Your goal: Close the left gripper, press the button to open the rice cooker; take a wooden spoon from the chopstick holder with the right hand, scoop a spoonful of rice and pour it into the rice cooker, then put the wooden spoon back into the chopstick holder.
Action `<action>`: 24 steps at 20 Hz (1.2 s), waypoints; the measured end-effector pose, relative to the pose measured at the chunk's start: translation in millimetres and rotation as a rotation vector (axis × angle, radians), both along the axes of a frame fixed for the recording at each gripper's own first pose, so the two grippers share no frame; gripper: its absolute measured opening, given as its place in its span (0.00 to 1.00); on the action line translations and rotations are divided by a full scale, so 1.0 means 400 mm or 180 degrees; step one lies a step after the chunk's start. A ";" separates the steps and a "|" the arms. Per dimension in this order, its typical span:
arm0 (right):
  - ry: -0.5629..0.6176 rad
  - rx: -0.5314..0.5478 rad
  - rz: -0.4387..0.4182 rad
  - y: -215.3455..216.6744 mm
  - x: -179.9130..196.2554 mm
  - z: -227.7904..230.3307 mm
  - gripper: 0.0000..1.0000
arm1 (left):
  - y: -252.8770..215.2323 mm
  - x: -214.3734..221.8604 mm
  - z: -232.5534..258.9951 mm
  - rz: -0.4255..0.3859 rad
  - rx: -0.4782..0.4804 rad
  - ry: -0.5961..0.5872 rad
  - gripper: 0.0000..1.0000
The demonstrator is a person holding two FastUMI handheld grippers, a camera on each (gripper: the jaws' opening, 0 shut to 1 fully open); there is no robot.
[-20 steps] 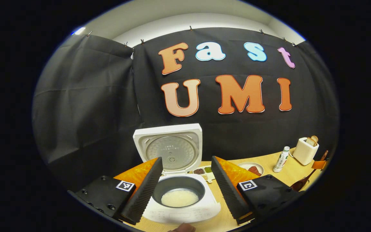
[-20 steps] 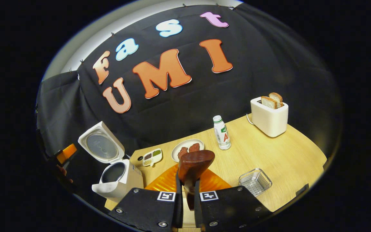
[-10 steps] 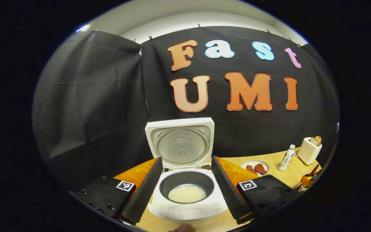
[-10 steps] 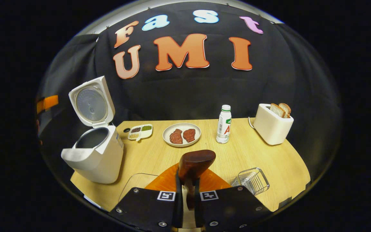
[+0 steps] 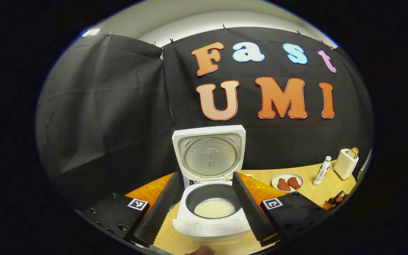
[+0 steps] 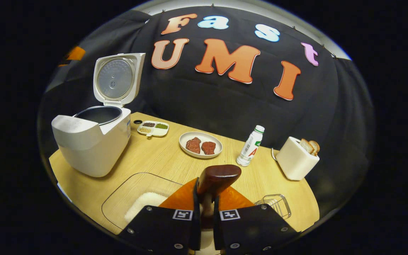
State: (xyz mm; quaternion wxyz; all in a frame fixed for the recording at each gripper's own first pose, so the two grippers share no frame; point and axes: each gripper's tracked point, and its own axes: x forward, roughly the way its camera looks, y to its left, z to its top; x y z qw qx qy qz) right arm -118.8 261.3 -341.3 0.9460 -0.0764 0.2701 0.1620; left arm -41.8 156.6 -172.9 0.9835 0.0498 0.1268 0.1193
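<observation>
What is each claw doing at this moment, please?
Left claw: open, holding nothing, its fingers either side of the open rice cooker.
Right claw: shut on the wooden spoon.

Black cloth wall [image 5: 101, 117] behind a light wooden table [image 6: 161, 159].

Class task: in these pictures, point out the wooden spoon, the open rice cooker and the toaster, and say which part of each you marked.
wooden spoon [image 6: 219, 177]: right gripper view, on its bowl above the gripper.
rice cooker [image 5: 214, 227]: left gripper view, on the front control panel.
toaster [image 6: 293, 162]: right gripper view, on its side wall.
</observation>
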 end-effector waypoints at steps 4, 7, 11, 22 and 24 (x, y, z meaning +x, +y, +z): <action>-0.0044 -0.0001 -0.0097 0.017 -0.021 -0.008 0.14 | 0.013 -0.001 -0.025 0.0029 -0.0003 0.0096 1.00; 0.0065 0.0058 -0.0114 0.038 -0.041 -0.024 0.13 | 0.024 0.007 -0.044 0.0030 -0.0052 0.0154 0.99; 0.0092 0.0137 -0.0238 0.040 -0.046 -0.024 0.14 | 0.039 0.022 -0.054 -0.0010 -0.0050 0.0199 1.00; 0.0258 0.0260 -0.0393 0.100 -0.064 -0.046 0.14 | 0.049 0.052 -0.054 -0.0308 0.0184 0.0200 0.99; 0.0342 0.0378 -0.0513 0.094 -0.052 -0.047 0.14 | 0.054 0.052 -0.053 -0.0325 0.0152 0.0188 0.99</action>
